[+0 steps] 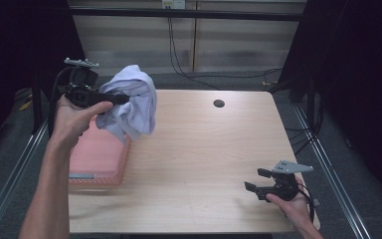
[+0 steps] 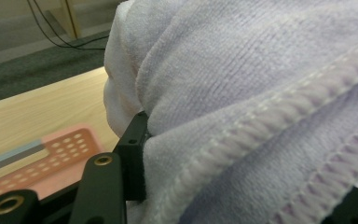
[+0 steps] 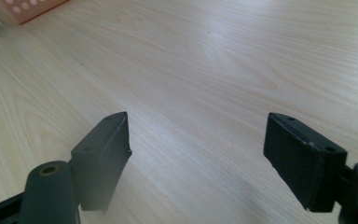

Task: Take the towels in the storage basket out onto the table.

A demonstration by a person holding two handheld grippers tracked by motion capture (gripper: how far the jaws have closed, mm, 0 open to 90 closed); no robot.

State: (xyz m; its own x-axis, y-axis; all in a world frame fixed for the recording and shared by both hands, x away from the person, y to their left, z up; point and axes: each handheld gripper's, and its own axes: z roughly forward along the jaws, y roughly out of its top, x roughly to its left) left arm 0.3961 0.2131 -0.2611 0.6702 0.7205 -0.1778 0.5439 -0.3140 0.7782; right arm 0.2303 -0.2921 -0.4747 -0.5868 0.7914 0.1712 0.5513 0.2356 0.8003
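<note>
The left gripper (image 1: 122,98) pinches a lavender towel (image 1: 134,102), lifted above the pink basket (image 1: 110,157); next, probably carry it over the surface (image 1: 204,149). The right gripper (image 1: 257,180) waits spread.

A pale wooden table (image 1: 194,164) with a light grain fills the middle of the room — a round dark cable hole (image 1: 219,103) sits near its far edge. Grey carpet (image 1: 10,149) covers the floor around it. Metal rails (image 1: 328,164) run along both sides of the table. Behind stands a light panelled wall (image 1: 229,40), crossed by a dark horizontal bar (image 1: 189,14). Black cables (image 1: 176,55) hang down the wall and trail across the floor — the far corners left and right lie in deep shadow.
</note>
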